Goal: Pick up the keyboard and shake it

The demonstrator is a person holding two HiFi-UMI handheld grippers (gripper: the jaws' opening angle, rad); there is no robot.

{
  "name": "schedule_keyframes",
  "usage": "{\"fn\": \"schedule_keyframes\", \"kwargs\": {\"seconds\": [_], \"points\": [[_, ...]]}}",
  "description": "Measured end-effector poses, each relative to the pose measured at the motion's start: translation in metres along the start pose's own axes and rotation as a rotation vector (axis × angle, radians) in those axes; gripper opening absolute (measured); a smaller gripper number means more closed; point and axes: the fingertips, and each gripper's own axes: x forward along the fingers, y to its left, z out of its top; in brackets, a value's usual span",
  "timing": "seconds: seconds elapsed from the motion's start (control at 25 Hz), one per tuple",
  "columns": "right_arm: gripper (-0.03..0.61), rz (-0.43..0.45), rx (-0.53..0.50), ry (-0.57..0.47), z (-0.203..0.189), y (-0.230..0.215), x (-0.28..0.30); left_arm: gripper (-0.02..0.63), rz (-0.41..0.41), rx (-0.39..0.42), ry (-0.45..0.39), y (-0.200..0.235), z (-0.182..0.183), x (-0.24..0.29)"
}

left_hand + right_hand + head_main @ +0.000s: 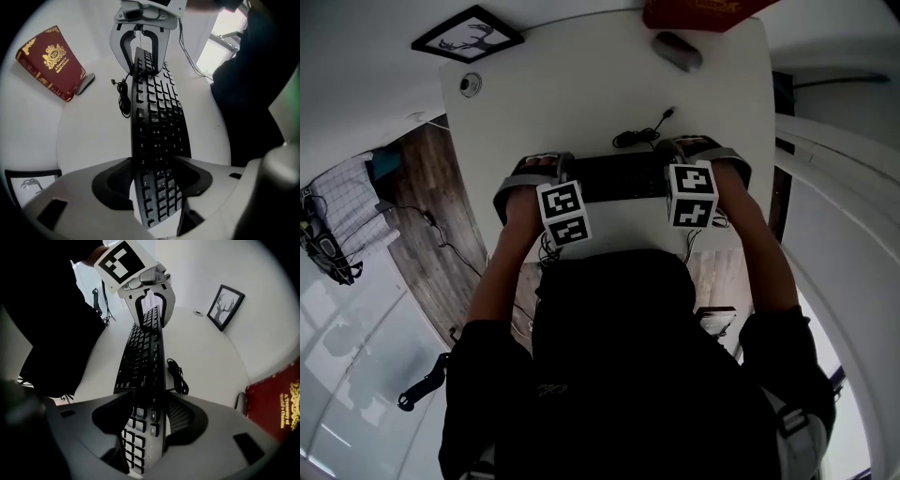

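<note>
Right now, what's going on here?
A person holds a two-jaw gripper in each hand, and both are on a black keyboard over a white table. The left gripper has its fingers clamped on one end, the right gripper on the other. The keyboard is tipped up towards its long edge between them, not lying flat. Its cable lies coiled on the table. A red book, a mouse and a framed picture sit apart, untouched.
</note>
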Motion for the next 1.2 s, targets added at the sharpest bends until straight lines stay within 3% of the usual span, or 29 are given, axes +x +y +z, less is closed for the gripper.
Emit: {"fn": "schedule_keyframes", "kwargs": {"seconds": [0.28, 0.48, 0.64, 0.92, 1.0, 1.04, 1.08, 1.12, 1.2], "points": [[0.233, 0.159, 0.037, -0.030, -0.001, -0.007, 0.010, 0.253, -0.191, -0.024, -0.015, 0.003, 0.001, 0.015], [0.224, 0.062, -0.030, 0.039, -0.008, -0.015, 0.022, 0.258, -0.104, -0.035, -0.033, 0.013, -0.001, 0.022], [0.224, 0.054, -0.020, 0.042, -0.009, -0.016, 0.022, 0.256, -0.043, -0.052, -0.051, 0.014, -0.002, 0.020], [0.224, 0.040, -0.023, 0.122, -0.011, -0.019, 0.026, 0.207, 0.156, -0.109, -0.108, 0.010, -0.003, 0.018], [0.224, 0.013, -0.047, 0.167, -0.011, -0.017, 0.027, 0.201, 0.286, -0.124, -0.137, 0.010, -0.002, 0.012], [0.224, -0.030, -0.088, 0.203, -0.010, -0.016, 0.027, 0.192, 0.403, -0.136, -0.170, 0.013, -0.003, 0.002], [0.222, -0.098, -0.148, 0.246, -0.009, -0.016, 0.026, 0.002, 0.533, -0.160, -0.215, 0.016, -0.006, -0.011], [0.216, -0.186, -0.213, 0.288, -0.008, -0.017, 0.024, 0.002, 0.633, -0.201, -0.262, 0.016, -0.011, -0.026], [0.079, -0.371, -0.282, 0.317, 0.000, -0.017, 0.013, 0.001, 0.705, -0.335, -0.347, 0.005, -0.026, -0.049]]}}
